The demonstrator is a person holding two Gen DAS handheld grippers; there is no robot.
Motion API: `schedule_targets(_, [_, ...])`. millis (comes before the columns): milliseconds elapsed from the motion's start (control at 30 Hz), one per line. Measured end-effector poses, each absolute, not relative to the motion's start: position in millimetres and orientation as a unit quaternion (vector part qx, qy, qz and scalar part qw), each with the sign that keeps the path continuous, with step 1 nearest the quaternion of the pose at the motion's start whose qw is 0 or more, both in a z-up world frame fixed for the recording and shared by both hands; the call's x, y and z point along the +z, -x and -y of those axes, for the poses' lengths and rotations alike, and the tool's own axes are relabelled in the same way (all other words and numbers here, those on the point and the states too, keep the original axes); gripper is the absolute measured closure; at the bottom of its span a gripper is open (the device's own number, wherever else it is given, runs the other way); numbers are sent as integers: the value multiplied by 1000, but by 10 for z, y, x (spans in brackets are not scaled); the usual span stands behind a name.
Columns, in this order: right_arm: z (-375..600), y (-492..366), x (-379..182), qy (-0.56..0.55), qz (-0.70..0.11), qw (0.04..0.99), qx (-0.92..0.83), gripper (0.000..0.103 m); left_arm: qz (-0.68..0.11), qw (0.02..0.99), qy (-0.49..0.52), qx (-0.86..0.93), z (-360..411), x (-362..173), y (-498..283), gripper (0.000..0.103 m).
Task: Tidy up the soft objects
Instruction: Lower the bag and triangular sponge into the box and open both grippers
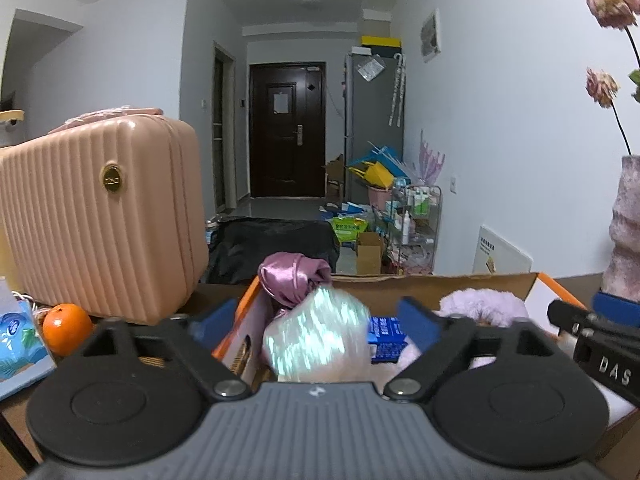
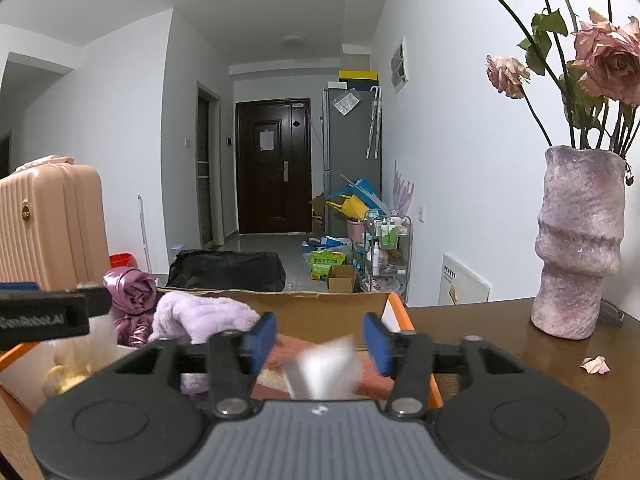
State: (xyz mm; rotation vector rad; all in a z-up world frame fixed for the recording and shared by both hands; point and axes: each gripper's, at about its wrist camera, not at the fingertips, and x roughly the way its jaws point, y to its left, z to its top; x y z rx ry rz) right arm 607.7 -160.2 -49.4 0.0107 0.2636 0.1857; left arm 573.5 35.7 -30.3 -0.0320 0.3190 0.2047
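The dark brown wooden bench [image 2: 500,332] carries an open cardboard box with orange edges [image 2: 400,308], and the soft things lie heaped inside it. To the left stands a ribbed pink hard-shell case [image 1: 100,216] with a round gold badge whose lettering is too small to read. On the right a rough mauve ceramic vase [image 2: 578,240] holds dried pink roses [image 2: 608,56].

In the box, a crumpled purple satin cloth [image 1: 294,276] sits at the far left corner, a fluffy lilac plush fabric [image 2: 200,314] lies beside it, and a rust-orange towel [image 2: 280,356] covers the floor near the right wall. A small blue packet with white printed characters [image 1: 386,334] lies in the middle; its text is unreadable.

The left hand-held gripper [image 1: 320,320] stands wide open above the box, and a blurred, shimmering pale pouch [image 1: 316,336] hangs between its blue pads without either pad pressing on it. The right hand-held gripper [image 2: 320,342] is partly open over the orange towel, with a blurred white translucent piece [image 2: 326,370] loose between its pads, touching neither.

White letters "DAS" show on the black arm of the right tool in the left view; the other tool's arm reads something like "GenRobot.AI", blurred

An orange fruit [image 1: 66,328] rests beside the case
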Motion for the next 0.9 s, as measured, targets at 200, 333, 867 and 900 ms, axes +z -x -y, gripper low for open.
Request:
schedule_targets(200, [1625,-6018,-495,-8,-107,991,84,0,-155,980,25,121,-400,-294,-5723,0])
schedule_targets(333, [1601,-6009,-508,2,-105,991,80,0,-158,979,27,124,-417,-298,-5728,0])
schedule_targets(867, [1622,-6028,-524,-4,-106,992,73,0,-161,979,23,121,-395,-318,-5727,0])
schedule_targets(900, [1624,-6029,-525,-4,-106,992,72,0,-161,979,23,121,-397,-321,-5729,0])
